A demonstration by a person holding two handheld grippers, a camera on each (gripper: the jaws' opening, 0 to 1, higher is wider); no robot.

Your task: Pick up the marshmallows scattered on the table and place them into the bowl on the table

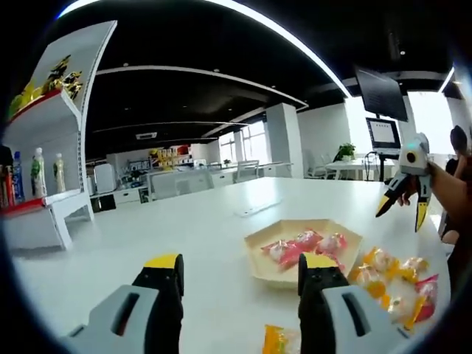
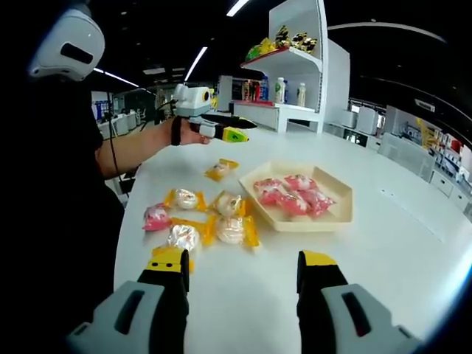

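Because the wrapped marshmallows (image 2: 221,221) just ahead of my open, empty jaws look light and soft, I would pinch the middle gently.

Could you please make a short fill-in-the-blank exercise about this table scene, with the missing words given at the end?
1. The marshmallows already in the bowl have ____ wrappers.
2. Most loose marshmallows on the table have ____ wrapper ends.
3. The jaws of the right gripper stand ____, with nothing between them.
4. The left gripper holds ____.

Missing words: pink; yellow; open; nothing
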